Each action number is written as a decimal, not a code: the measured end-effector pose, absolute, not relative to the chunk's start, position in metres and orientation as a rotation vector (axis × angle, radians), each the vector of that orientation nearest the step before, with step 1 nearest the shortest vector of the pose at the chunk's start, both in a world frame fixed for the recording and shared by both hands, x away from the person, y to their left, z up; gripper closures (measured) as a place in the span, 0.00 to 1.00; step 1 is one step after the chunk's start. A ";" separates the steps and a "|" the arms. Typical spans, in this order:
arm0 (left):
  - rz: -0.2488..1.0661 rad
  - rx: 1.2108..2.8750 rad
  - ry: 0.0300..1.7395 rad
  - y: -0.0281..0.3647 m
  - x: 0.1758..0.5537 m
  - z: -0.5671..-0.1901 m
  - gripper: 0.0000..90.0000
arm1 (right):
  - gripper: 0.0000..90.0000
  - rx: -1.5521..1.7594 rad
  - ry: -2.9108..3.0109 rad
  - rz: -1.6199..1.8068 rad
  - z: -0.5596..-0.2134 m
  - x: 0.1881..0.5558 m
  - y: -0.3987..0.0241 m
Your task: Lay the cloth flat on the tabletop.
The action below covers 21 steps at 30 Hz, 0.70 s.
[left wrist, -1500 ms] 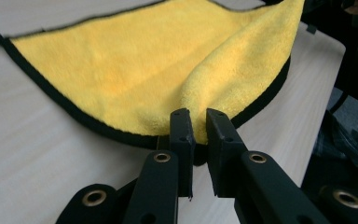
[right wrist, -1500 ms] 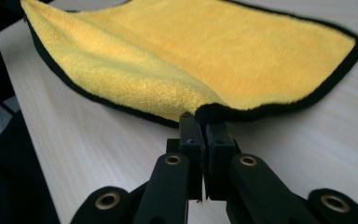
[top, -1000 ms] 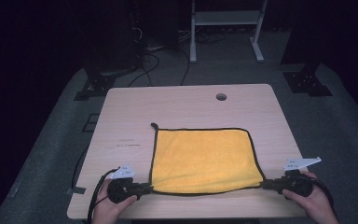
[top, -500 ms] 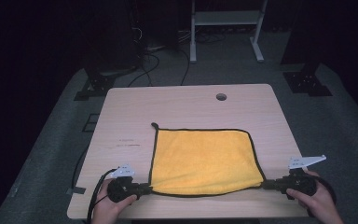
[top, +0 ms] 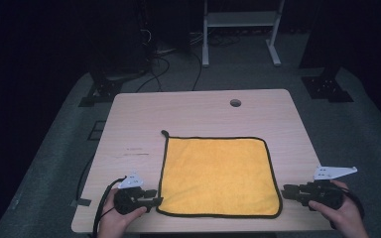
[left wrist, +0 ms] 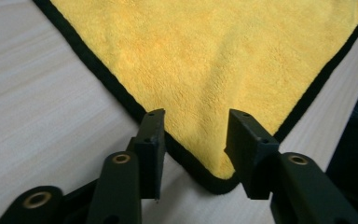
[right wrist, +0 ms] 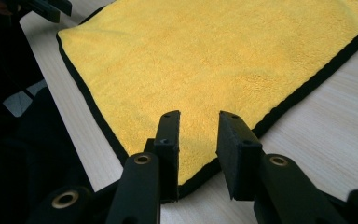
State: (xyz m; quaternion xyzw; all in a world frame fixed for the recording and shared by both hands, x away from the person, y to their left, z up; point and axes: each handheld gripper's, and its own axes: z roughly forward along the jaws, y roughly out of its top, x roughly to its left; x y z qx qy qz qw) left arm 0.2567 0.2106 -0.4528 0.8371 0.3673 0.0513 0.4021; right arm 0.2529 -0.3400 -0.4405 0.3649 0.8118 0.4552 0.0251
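Observation:
A yellow cloth (top: 218, 173) with black edging lies flat on the pale wooden table (top: 203, 114), with a small loop at its far left corner. My left gripper (top: 158, 201) rests at the cloth's near left corner. In the left gripper view that gripper (left wrist: 196, 126) is open, and the corner of the cloth (left wrist: 214, 56) sits between its two jaws. My right gripper (top: 284, 191) is at the near right corner. In the right gripper view it (right wrist: 198, 123) is open, jaws either side of the corner of the cloth (right wrist: 214, 60).
A round cable hole (top: 235, 102) sits near the table's far edge. The near table edge lies just behind both hands. A white metal frame (top: 238, 29) and black stands (top: 327, 87) stand on the dark floor beyond.
My right hand and its gripper have slid slightly to the right, staying at the cloth's corner. The left gripper and the cloth have not moved.

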 end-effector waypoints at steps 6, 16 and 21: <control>0.213 2.100 0.919 0.209 0.264 -0.451 0.45 | 0.51 1.082 2.430 1.343 -0.448 0.264 -0.330; 0.336 2.099 0.954 0.213 0.285 -0.451 0.39 | 0.35 1.201 2.227 1.108 -0.461 0.300 -0.332; 0.345 2.099 0.977 0.215 0.294 -0.454 0.45 | 0.34 1.264 2.189 0.995 -0.471 0.319 -0.336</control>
